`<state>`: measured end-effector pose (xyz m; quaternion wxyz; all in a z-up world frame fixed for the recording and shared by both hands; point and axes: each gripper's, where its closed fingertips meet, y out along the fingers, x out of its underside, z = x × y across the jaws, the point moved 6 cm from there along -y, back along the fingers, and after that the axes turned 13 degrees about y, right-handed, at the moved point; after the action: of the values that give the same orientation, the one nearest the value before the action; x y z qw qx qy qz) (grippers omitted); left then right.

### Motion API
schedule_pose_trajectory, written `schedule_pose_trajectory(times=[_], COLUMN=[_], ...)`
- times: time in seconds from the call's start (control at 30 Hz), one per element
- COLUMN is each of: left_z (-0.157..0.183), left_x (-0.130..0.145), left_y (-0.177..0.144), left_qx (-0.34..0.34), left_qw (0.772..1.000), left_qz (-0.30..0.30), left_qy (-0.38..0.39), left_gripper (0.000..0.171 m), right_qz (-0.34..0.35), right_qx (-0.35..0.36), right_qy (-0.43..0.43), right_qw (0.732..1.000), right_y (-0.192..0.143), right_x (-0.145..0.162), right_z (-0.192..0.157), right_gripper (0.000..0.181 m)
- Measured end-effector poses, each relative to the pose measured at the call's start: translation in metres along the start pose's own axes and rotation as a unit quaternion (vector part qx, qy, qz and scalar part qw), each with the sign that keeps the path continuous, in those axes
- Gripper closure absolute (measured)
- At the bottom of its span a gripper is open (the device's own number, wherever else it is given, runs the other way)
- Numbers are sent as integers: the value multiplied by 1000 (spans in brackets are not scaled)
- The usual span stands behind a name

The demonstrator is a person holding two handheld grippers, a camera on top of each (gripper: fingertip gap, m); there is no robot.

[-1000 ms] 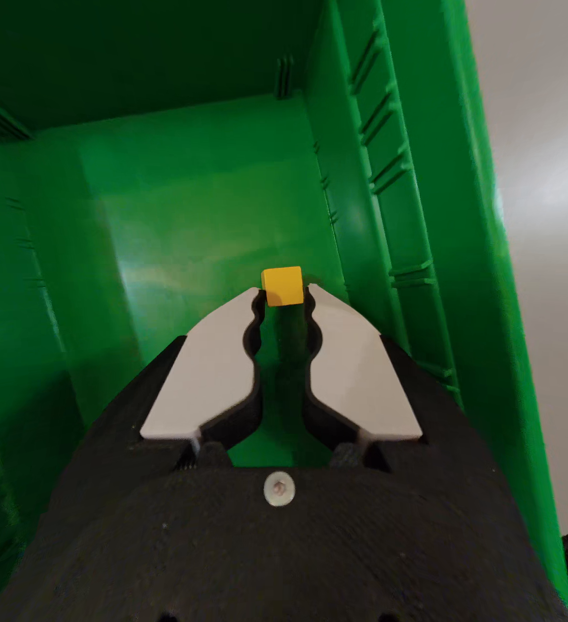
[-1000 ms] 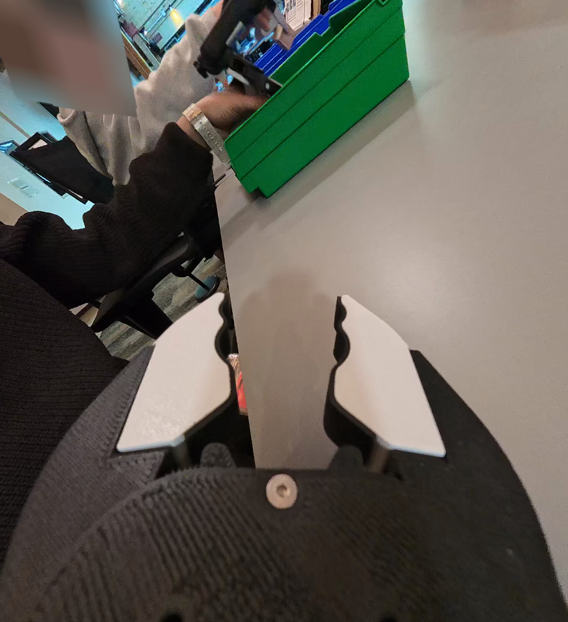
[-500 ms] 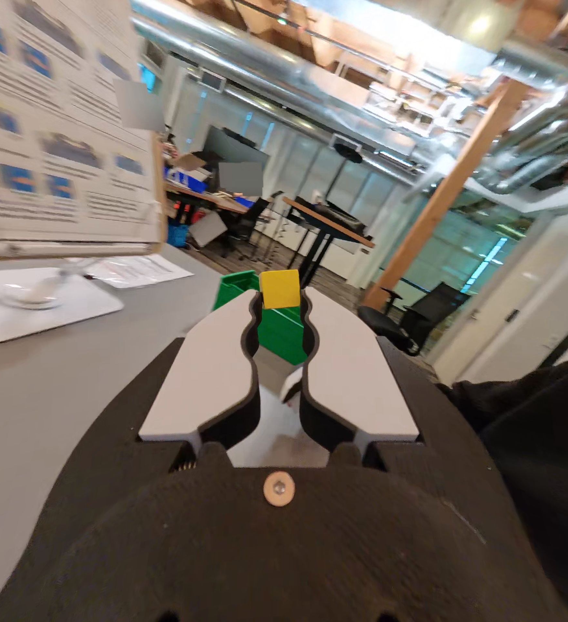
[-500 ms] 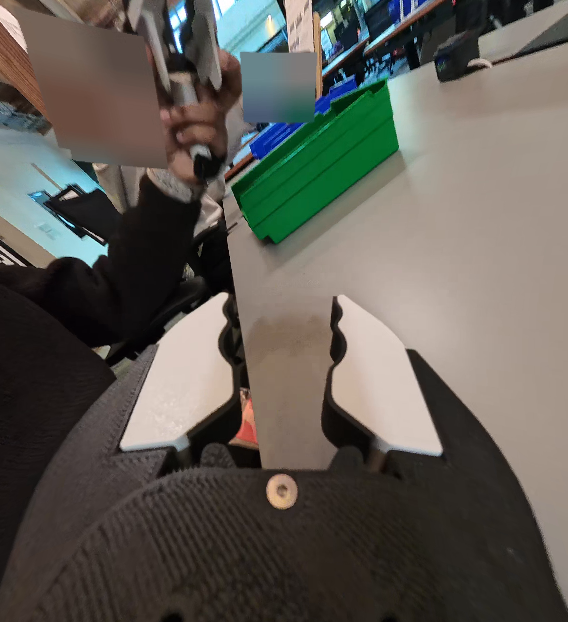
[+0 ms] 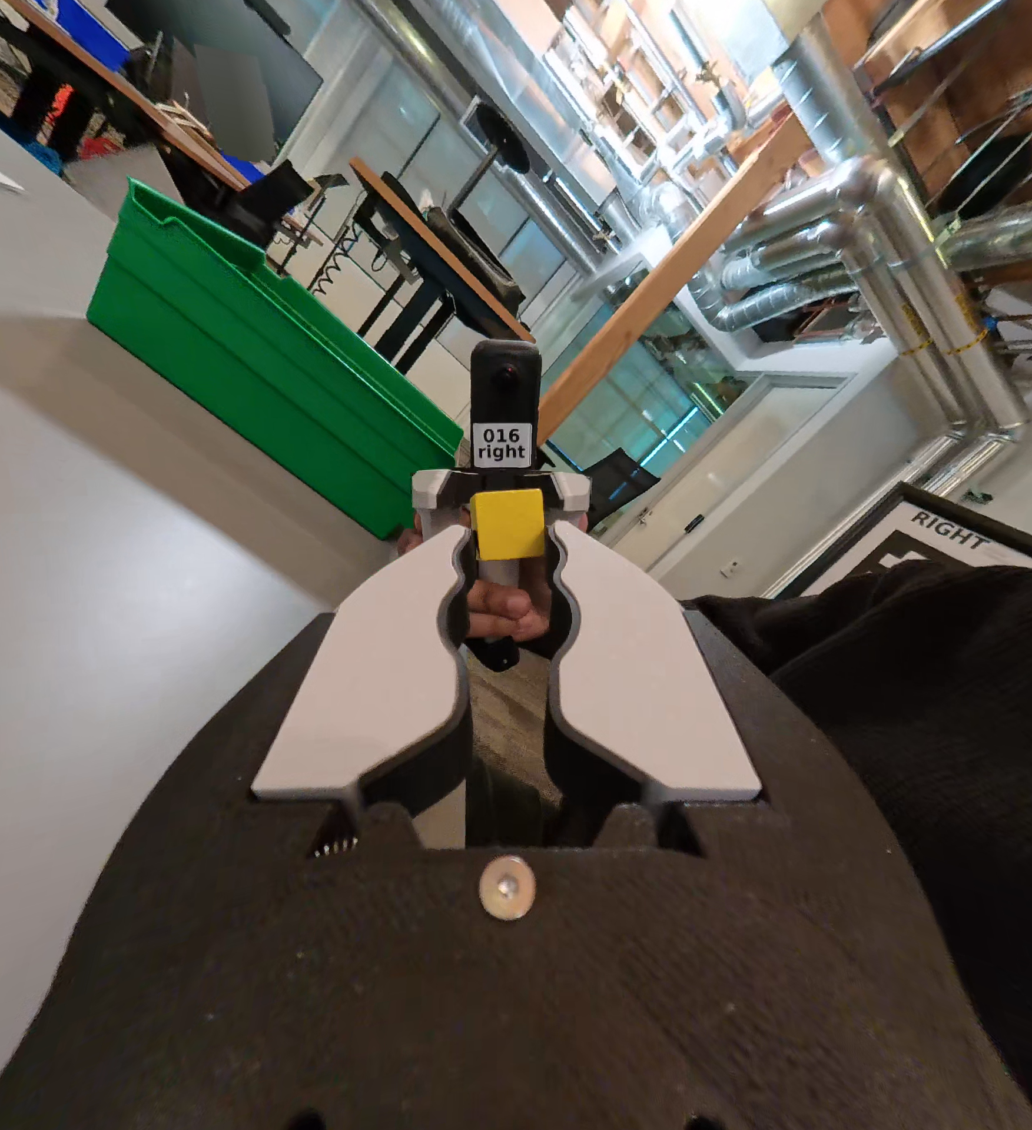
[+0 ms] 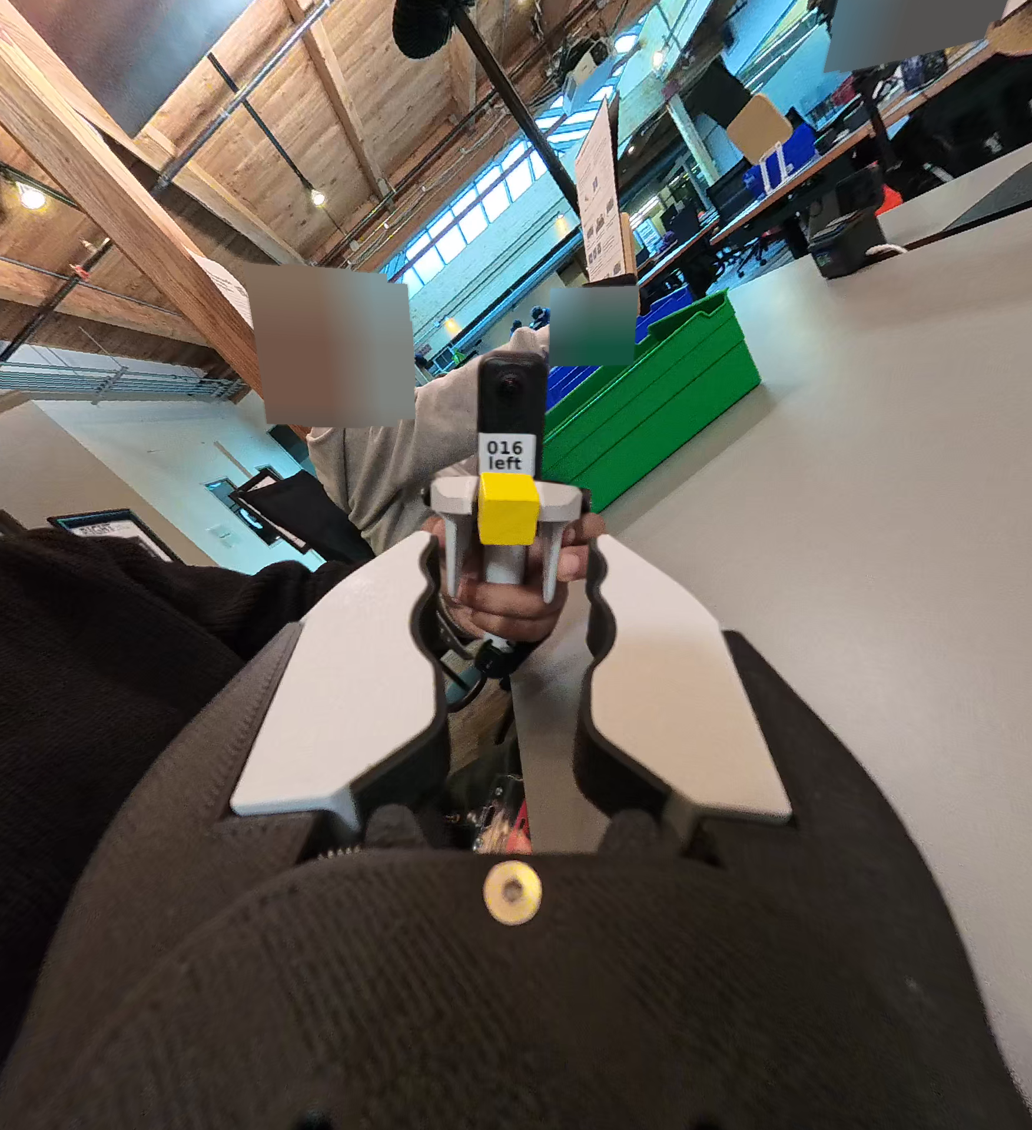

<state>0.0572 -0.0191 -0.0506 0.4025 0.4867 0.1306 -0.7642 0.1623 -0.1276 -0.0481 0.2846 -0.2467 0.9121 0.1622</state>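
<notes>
My left gripper point(image 5: 508, 537) is shut on a small yellow cube point(image 5: 508, 524), both pads pressed on its sides, and holds it in the air off the table's edge. It points straight at my right gripper point(image 5: 501, 496), which faces it close up. In the right wrist view my right gripper point(image 6: 510, 544) is open with nothing in its grasp. The cube point(image 6: 508, 512) shows there just beyond its fingertips, still clamped in the left gripper point(image 6: 507, 502), with a clear gap to either right pad point(image 6: 391, 587).
A green bin point(image 5: 244, 342) stands on the grey table point(image 5: 42, 550) near its edge; it also shows in the right wrist view point(image 6: 654, 403). Dark sleeves point(image 5: 929, 672) and a person in a light top point(image 6: 379, 465) are close by. Blue bins point(image 6: 568, 382) lie behind.
My left gripper lifted the cube out of the green bin and swung round to face the right gripper. My right gripper tilted up towards it and its jaws narrowed, still open.
</notes>
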Motion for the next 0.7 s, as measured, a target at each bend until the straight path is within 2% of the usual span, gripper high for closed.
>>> schedule_pose_trajectory(times=[0.1, 0.23, 0.33, 0.7], left_z=[-2, -2, -3, -2], left_x=[3, 9, 12, 14], left_y=[-1, 0, 0, -1], left_qx=[14, 33, 35, 40], left_qw=[1000, 999, 999, 999], left_qz=[14, 1, -8, -7], left_qy=[-16, -19, -12, -11], left_gripper=[150, 150, 150, 150], right_qz=[-24, -44, -33, -24], right_qx=[-8, -3, 15, 7], right_qy=[10, 0, -14, -17], right_qw=[1000, 999, 999, 1000], right_y=[7, 15, 16, 21], right_x=[8, 16, 15, 19], right_z=[1, 2, 5, 4], right_gripper=[137, 146, 148, 151])
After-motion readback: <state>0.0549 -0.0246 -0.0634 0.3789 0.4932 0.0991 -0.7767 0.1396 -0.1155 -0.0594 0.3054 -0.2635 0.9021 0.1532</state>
